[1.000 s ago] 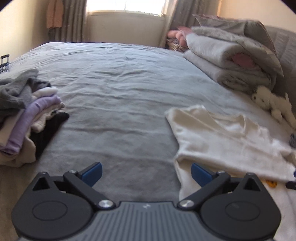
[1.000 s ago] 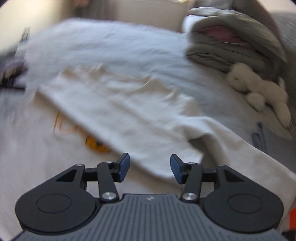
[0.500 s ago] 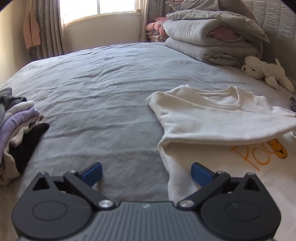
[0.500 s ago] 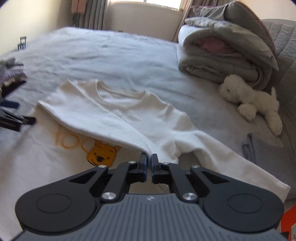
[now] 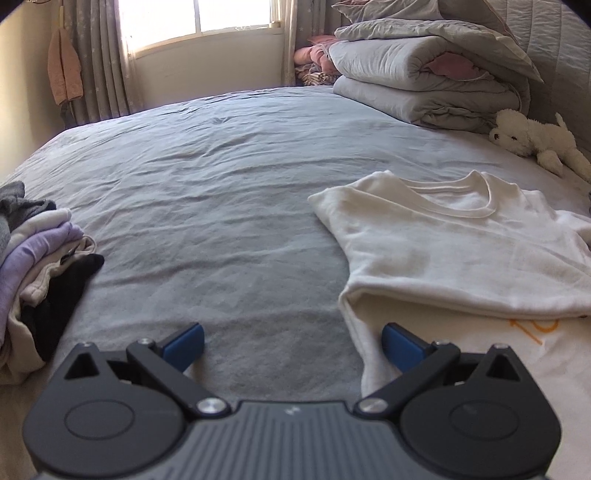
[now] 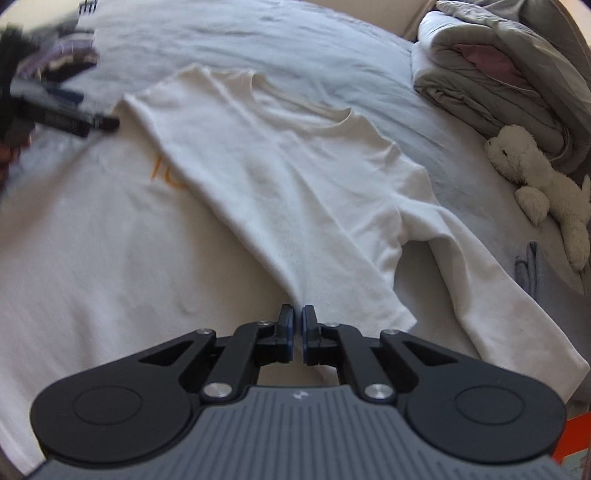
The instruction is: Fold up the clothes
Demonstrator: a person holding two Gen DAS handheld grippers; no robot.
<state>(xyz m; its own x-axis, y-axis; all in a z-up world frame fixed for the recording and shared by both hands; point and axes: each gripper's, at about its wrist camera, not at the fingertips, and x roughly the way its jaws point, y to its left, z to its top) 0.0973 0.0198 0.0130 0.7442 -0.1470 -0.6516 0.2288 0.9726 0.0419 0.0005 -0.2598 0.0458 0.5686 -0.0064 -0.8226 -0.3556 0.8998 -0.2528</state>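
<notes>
Left gripper [image 5: 291, 345]: fingers spread wide, nothing between them. The blue pads [image 5: 400, 347] sit low over the bed [image 5: 221, 206]; the right-hand pad lies at the left edge of the shirt [image 5: 454, 254], though contact cannot be confirmed. In the right wrist view the same gripper [image 6: 66, 120] appears at 10 o'clock, blurred, at the shirt's far-left corner.

Right gripper [image 6: 295, 326]: fingers pressed nearly together, a narrow slit between the pads. The tips sit at the near end of the folded shirt [image 6: 288, 192] edge. Whether cloth is pinched between the pads cannot be determined.

Shirt: cream, long-sleeved, lying flat on the grey bed. In the left wrist view it occupies the 3 o'clock to 5 o'clock sector. The upper part is folded down over the front, and the fold partly covers an orange print [image 5: 535, 326]. The collar [image 5: 476, 199] faces 1 o'clock. In the right wrist view one sleeve [image 6: 491, 295] runs out toward 4 o'clock.

Other items:
- Pile of clothes [image 5: 33, 269], at 9 o'clock in the left wrist view, well apart from the shirt.
- Folded duvets [image 5: 428, 81], at 1 o'clock, against the headboard end.
- White plush toy [image 5: 535, 142], at 2 o'clock, just beside the duvets and apart from the shirt.
- Window [image 5: 207, 18] with curtains, at 12 o'clock beyond the bed.
</notes>
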